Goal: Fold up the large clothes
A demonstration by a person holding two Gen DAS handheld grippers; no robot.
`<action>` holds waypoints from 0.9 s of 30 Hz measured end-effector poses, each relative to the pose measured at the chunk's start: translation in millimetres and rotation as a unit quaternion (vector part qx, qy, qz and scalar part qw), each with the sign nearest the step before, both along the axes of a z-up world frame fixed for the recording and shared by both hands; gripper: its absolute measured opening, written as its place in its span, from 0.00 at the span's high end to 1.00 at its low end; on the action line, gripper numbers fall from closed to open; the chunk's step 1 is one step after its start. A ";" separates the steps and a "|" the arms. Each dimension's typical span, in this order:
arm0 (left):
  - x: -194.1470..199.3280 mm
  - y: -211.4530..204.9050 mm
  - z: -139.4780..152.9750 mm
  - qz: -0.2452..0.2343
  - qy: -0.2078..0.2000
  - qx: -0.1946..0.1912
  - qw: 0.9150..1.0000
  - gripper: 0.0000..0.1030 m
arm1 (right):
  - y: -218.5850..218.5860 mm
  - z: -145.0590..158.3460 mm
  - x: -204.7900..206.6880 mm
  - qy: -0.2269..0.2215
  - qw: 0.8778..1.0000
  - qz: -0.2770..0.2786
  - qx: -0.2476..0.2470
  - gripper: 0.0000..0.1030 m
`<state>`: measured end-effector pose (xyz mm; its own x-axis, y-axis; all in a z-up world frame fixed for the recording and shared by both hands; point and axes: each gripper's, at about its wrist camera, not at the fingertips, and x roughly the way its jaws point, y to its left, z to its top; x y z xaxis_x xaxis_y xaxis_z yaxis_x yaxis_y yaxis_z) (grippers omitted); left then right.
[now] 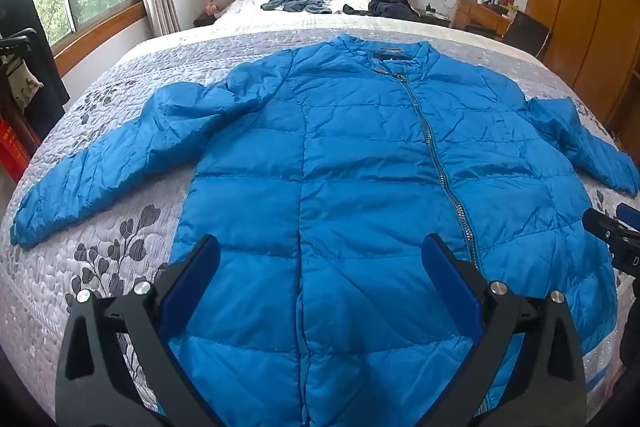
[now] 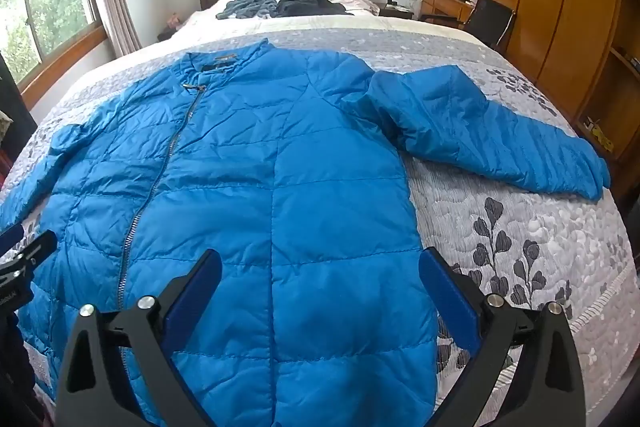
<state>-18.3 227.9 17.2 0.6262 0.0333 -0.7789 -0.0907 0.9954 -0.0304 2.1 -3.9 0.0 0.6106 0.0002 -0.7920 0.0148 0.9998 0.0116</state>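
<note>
One blue jacket (image 1: 360, 167) lies flat, zipped, on the grey quilted bed (image 1: 120, 227); the left gripper (image 1: 320, 255) hovers spread above its hem, which the frame cuts off. In the right view, the right gripper (image 2: 320, 267) is equally spread; wardrobe (image 2: 560, 27) beside.

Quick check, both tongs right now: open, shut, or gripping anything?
Left tongs: open, holding nothing, above the blue jacket.
Right tongs: open, holding nothing, above the jacket's lower part.
</note>
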 end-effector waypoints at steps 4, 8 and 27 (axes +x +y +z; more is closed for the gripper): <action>-1.6 -2.3 -0.9 0.000 -0.003 0.005 1.000 0.03 | -0.2 0.0 0.1 0.000 1.000 0.001 0.001 0.04; -1.9 -3.6 -4.1 0.001 -0.006 0.007 1.000 0.03 | -1.0 -0.6 0.8 -0.001 1.000 0.000 0.002 0.04; -4.5 -6.2 -4.5 0.001 -0.009 0.012 1.000 0.03 | -2.1 -0.2 0.7 -0.001 1.000 -0.001 0.002 0.04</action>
